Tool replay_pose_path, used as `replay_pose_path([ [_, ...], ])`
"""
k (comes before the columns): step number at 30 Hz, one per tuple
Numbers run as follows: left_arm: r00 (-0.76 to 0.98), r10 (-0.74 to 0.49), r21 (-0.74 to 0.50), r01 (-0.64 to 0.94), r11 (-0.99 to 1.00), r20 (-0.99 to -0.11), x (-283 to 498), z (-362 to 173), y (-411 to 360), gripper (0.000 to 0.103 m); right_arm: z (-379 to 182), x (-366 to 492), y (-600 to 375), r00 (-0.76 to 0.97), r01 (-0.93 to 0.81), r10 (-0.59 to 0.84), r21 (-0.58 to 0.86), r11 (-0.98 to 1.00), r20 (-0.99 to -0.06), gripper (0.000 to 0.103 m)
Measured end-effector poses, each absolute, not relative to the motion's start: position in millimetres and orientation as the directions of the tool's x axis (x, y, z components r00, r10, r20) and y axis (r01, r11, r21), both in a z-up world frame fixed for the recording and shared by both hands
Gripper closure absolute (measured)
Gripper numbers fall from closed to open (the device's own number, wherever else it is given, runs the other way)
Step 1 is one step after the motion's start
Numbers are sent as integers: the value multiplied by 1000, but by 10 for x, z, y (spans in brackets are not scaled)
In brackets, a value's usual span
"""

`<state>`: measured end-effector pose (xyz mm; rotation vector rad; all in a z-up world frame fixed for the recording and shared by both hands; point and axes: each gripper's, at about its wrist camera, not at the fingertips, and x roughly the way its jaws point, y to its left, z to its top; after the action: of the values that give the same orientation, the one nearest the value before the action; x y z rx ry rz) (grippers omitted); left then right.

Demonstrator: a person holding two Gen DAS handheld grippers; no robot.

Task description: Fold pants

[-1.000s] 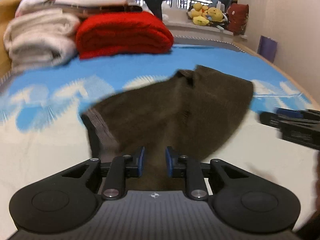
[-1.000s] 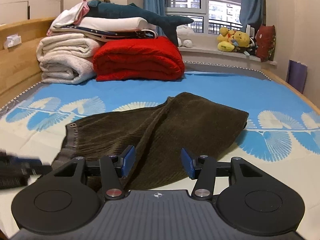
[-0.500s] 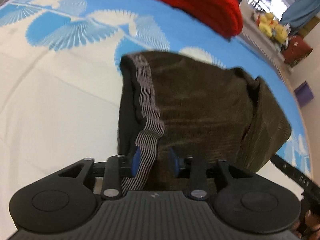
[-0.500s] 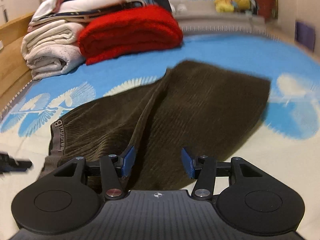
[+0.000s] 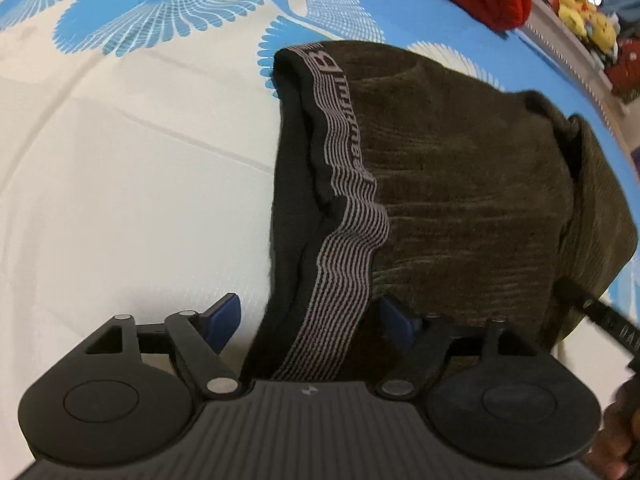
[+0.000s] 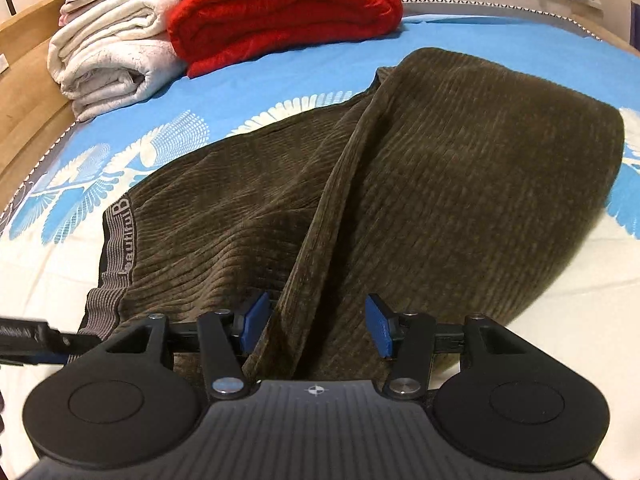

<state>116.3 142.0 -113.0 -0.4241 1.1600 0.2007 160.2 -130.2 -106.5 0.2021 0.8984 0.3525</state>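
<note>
Dark olive corduroy pants (image 6: 420, 184) lie folded over on the bed; they also show in the left wrist view (image 5: 460, 168). Their grey striped waistband (image 5: 344, 224) runs toward me between the fingers of my left gripper (image 5: 310, 320), which is open around it at the near corner. My right gripper (image 6: 316, 328) is open, its blue pads on either side of a fold ridge at the pants' near edge. The left gripper's tip shows in the right wrist view (image 6: 32, 340).
The bed sheet (image 5: 120, 184) is white and blue with a fan pattern. A folded red blanket (image 6: 280, 12) and white folded blankets (image 6: 108, 60) are stacked at the head of the bed. A wooden bed frame (image 6: 24, 92) runs along the left. Plush toys (image 5: 584, 16) sit on the sill.
My left gripper has opened wider and moved in along the waistband. My right gripper has come lower and closer to the pants' near edge, still open.
</note>
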Motion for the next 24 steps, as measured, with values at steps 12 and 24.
replay_pose_path([
  [12, 444, -53, -164, -216, 962, -894, 1109, -1075, 1188, 65, -264, 1053, -2178, 680, -293, 469, 377, 879, -564, 94],
  [24, 712, 29, -188, -224, 956, -701, 430, -104, 1358, 95, -651, 479, -2132, 369, -632, 483, 166, 757, -794, 94],
])
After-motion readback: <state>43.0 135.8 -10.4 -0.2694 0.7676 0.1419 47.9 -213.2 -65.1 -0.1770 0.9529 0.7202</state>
